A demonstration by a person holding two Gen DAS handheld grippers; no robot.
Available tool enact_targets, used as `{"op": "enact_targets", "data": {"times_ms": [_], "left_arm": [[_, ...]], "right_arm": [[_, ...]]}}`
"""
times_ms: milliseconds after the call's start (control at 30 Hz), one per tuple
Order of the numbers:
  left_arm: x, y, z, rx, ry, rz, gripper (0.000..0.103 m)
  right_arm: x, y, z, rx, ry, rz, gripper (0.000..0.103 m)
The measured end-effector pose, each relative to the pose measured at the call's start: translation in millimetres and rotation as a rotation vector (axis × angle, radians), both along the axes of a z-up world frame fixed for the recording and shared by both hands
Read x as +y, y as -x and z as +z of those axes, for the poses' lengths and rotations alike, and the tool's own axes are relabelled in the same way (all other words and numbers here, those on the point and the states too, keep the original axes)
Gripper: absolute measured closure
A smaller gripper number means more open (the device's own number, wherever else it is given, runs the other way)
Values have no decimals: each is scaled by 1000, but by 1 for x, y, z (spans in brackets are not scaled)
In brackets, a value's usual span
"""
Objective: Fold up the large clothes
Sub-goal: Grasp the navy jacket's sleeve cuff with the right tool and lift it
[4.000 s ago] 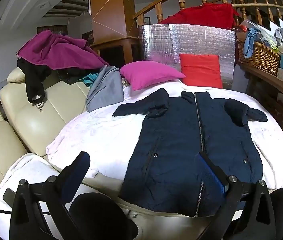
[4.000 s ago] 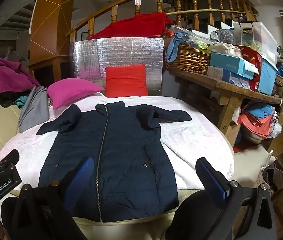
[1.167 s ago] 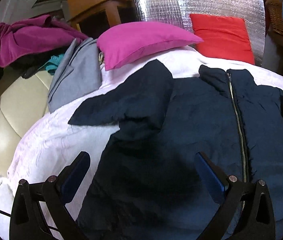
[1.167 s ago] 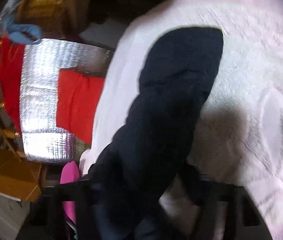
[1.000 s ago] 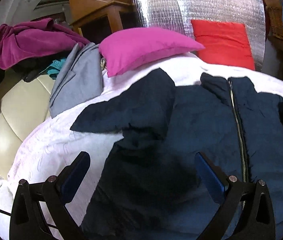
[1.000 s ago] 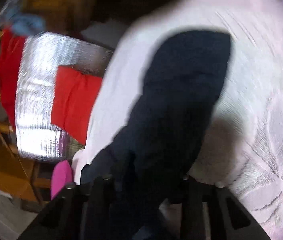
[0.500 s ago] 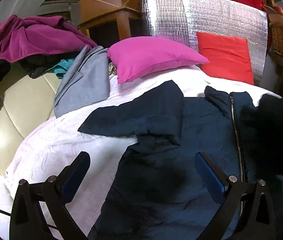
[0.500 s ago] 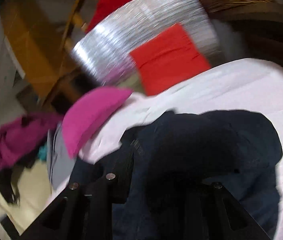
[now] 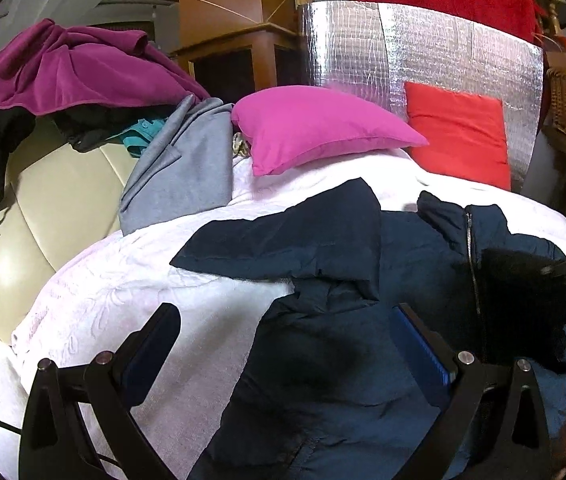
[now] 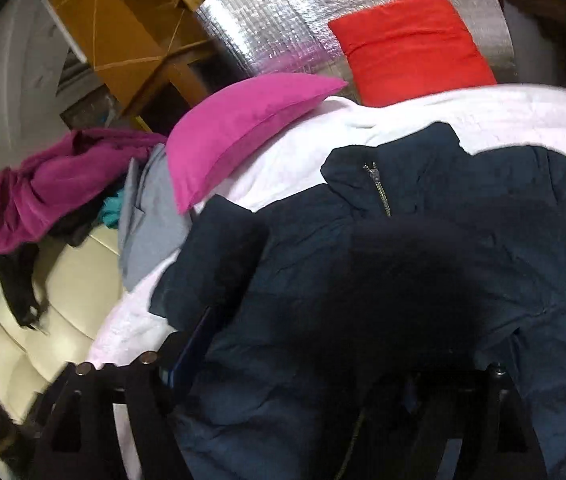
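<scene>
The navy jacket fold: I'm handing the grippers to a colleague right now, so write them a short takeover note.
Left gripper: open, empty, over the jacket's left side.
Right gripper: jaws have just been opening; the dark sleeve lies loose between them.
Navy jacket: zipped, front up on the white blanket.
Done: one sleeve laid across the zipper.
Left: the other sleeve lies spread out; fold it in, then the body.

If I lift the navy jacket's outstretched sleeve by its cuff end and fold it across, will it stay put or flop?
The navy jacket looks puffy and padded, so the sleeve will probably bend softly rather than crease sharply. The other sleeve, already folded across the front, sits bulged, suggesting some spring-back. The fuzzy white blanket beneath likely limits sliding.
</scene>
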State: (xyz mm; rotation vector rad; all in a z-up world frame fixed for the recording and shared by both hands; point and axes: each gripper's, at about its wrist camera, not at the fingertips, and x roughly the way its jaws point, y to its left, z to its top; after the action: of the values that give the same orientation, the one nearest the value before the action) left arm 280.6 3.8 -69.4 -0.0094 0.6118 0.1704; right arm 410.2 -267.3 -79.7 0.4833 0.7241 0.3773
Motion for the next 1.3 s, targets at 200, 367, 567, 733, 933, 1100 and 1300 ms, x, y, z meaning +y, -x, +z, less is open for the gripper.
{"op": "enact_targets", "data": {"times_ms": [200, 367, 567, 733, 933, 1100, 1300], "left_arm": [[4, 4, 3, -11, 23, 5, 0], [3, 7, 6, -22, 32, -1, 0], [0, 4, 6, -15, 47, -8, 0], [-10, -1, 4, -10, 46, -18, 0], [-33, -12, -5, 28, 44, -74, 0], [-57, -19, -14, 68, 50, -149, 0], [-78, -25, -17, 99, 79, -215, 0]], "right_arm": [[-39, 34, 22, -30, -134, -39, 22], [-67, 67, 36, -64, -169, -102, 22], [-99, 77, 34, -46, -121, -257, 22], [-123, 71, 26, -35, -140, -318, 22], [-133, 59, 18, -85, -331, -224, 22], [-151, 59, 21, -129, -409, -228, 22], [-197, 59, 4, -64, -387, -417, 21]]}}
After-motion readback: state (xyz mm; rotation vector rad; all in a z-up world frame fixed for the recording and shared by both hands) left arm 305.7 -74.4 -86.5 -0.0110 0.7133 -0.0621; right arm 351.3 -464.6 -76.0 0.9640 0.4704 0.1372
